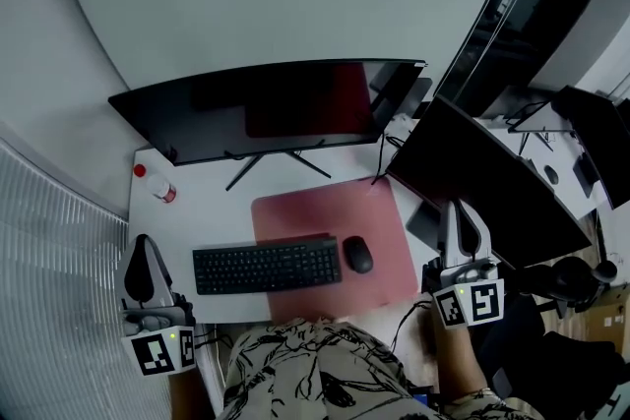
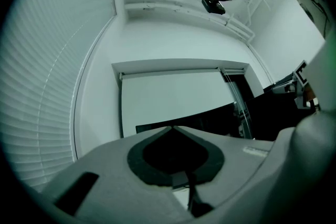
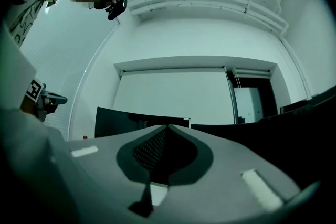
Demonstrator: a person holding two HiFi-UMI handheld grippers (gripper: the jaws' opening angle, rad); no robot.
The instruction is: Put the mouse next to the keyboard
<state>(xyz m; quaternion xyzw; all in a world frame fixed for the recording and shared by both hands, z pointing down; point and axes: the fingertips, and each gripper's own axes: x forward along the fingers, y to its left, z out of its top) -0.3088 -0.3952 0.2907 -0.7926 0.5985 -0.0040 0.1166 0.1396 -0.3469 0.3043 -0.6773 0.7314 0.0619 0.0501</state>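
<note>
A black mouse [image 1: 357,254] lies on a red desk mat [image 1: 325,211], just right of a black keyboard [image 1: 266,266] and a small gap away from it. My left gripper [image 1: 146,243] stands at the desk's front left corner, left of the keyboard, jaws together and empty. My right gripper [image 1: 463,209] hangs off the desk's right front edge, right of the mouse, also shut with nothing in it. Both gripper views look up and across at the wall: the left gripper [image 2: 170,127] and the right gripper [image 3: 168,126] each show their tips meeting.
A wide curved monitor [image 1: 266,108] stands behind the mat, and a second dark screen [image 1: 492,177] angles in at the right. A small bottle with a red label [image 1: 163,192] lies at the desk's back left. My patterned clothing [image 1: 305,369] fills the front edge.
</note>
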